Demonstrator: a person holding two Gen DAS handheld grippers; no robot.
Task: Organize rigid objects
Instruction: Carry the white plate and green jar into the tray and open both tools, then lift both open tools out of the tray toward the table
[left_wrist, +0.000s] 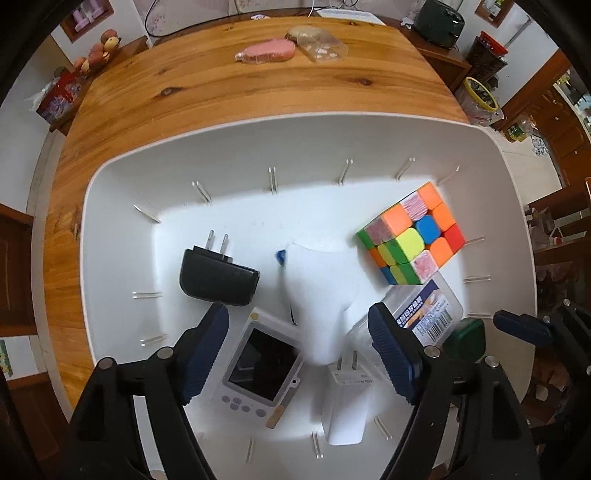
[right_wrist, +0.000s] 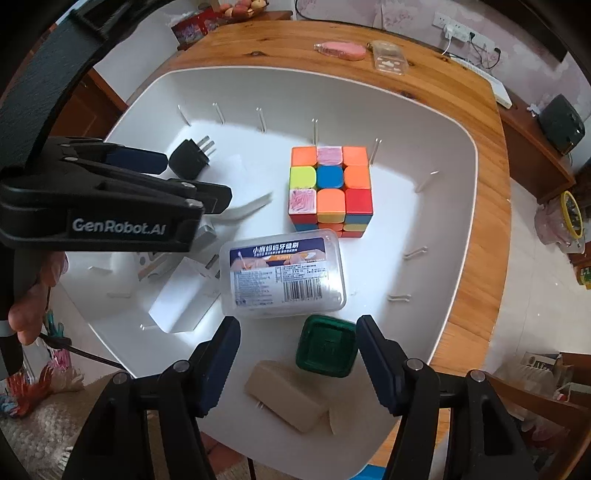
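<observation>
Wooden tabletop (left_wrist: 192, 92) carries a big white bin (left_wrist: 295, 147) with thin ribs on its walls, and most of the loose items lie inside it. Both grippers point down into the bin. The left gripper (left_wrist: 299, 354) has its fingers spread with nothing clamped; below the gap sit a small white device with a dark screen (left_wrist: 258, 365) and a white plug adapter (left_wrist: 347, 402), and a blurred white shape between them hides part of the bin floor; it may be paper, but the view is too smeared to tell. A black plug adapter (left_wrist: 218, 277) lies just beyond the left finger. The right gripper (right_wrist: 299, 365) also stands open, and a green square-capped jar (right_wrist: 327, 345) sits between its fingers without being pinched, next to a pale tan block (right_wrist: 286, 397). Just ahead lies a clear plastic box with a blue label (right_wrist: 282, 273), and beyond that a colourful puzzle cube (right_wrist: 330, 186). A pink item (right_wrist: 341, 50) and a clear case (right_wrist: 388, 59) stay out on the table's far side. A person's fingers (right_wrist: 29, 306) show at the left edge, mostly cut off.
</observation>
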